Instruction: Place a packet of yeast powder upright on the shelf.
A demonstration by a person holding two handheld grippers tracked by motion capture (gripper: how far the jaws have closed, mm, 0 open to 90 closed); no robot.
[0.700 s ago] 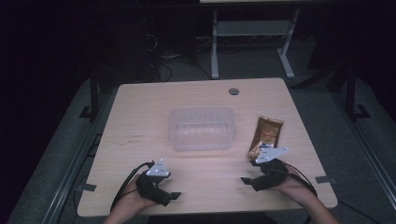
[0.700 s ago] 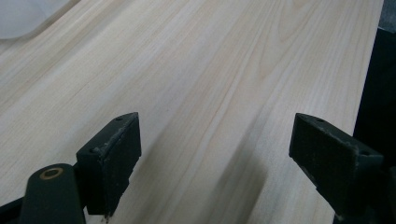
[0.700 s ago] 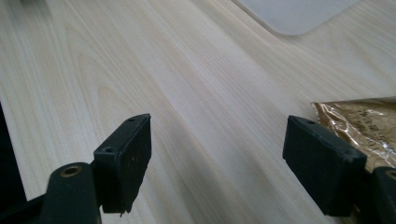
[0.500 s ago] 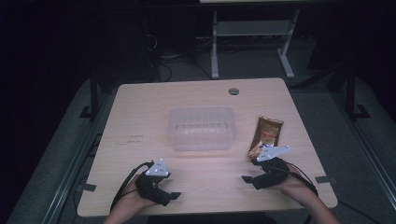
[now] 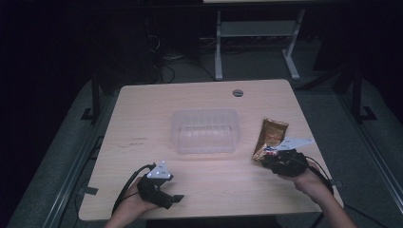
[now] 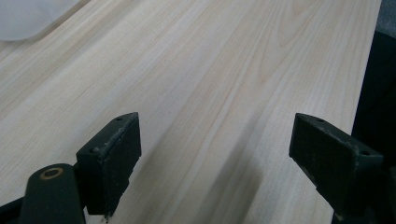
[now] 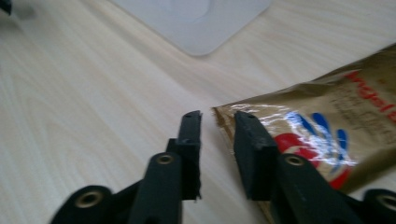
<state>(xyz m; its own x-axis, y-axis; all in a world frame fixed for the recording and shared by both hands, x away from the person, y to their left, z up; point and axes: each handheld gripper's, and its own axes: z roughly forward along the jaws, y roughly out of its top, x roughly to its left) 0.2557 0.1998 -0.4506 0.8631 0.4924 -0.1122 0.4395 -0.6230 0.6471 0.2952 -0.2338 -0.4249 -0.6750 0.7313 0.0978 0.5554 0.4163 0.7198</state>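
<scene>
Edged slightly closer to the gold snack packet (image 5: 270, 138) since the earlier frame: right gripper (image 7: 217, 123), at the packet's near corner. Clear plastic container (image 5: 205, 130) mid-tabletop (image 5: 142, 109), packet lying flat just to its right. Likely step: picking up the packet, perhaps for the container. Next move calls for closing on the corner. Right jaws narrowly parted, corner edge between them, not yet pinched. Left gripper (image 6: 215, 144) resting near the front edge, jaws wide apart, holding nothing.

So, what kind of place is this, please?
Probably a lab or workshop set up for recording: a pale wooden table with a round cable hole, a white metal stand behind, and loose cables on the dark floor.
</scene>
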